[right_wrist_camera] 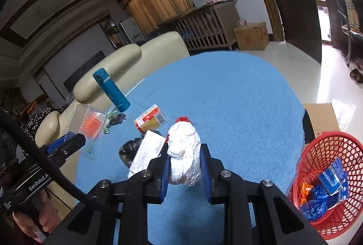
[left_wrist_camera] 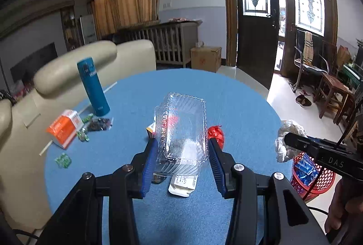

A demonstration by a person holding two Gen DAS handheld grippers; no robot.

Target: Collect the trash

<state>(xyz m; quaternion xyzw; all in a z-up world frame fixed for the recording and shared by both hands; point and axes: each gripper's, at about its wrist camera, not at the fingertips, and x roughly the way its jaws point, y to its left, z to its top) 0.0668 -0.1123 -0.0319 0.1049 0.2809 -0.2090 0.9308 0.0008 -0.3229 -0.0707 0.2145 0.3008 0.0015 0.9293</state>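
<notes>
Clear plastic clamshell box (left_wrist_camera: 183,129) sat between the blue pads of the left claw (left_wrist_camera: 183,149), jaws part-way closed with both pads against its ribbed sides; it was held above the blue tabletop (left_wrist_camera: 238,104). Right claw (right_wrist_camera: 184,165) was closed tight on a crumpled white wad of paper or plastic (right_wrist_camera: 185,152), also held above the cloth. Red mesh basket (right_wrist_camera: 326,179) stood off the tabletop's right edge, low beside it, already holding blue and orange wrappers. Judgement: both loads were ready for the drop, right one nearer. To do it well, carry the wad fully over the basket rim before opening, since it is light and could catch on the pad. The clamshell is thin and springy; extra squeeze would likely buckle it or pop it out, so hold the present width and keep it level. Bring the left claw in after the right clears, to avoid a clash over the basket. Still on the tabletop: orange box (left_wrist_camera: 64,128), small green wrappers (left_wrist_camera: 63,159), dark wrapper (left_wrist_camera: 101,123), red wrapper (left_wrist_camera: 216,132), yellow-and-red carton (right_wrist_camera: 150,117), white printed box (right_wrist_camera: 147,152). Teal flask (left_wrist_camera: 93,86) stood upright, probably not trash.
</notes>
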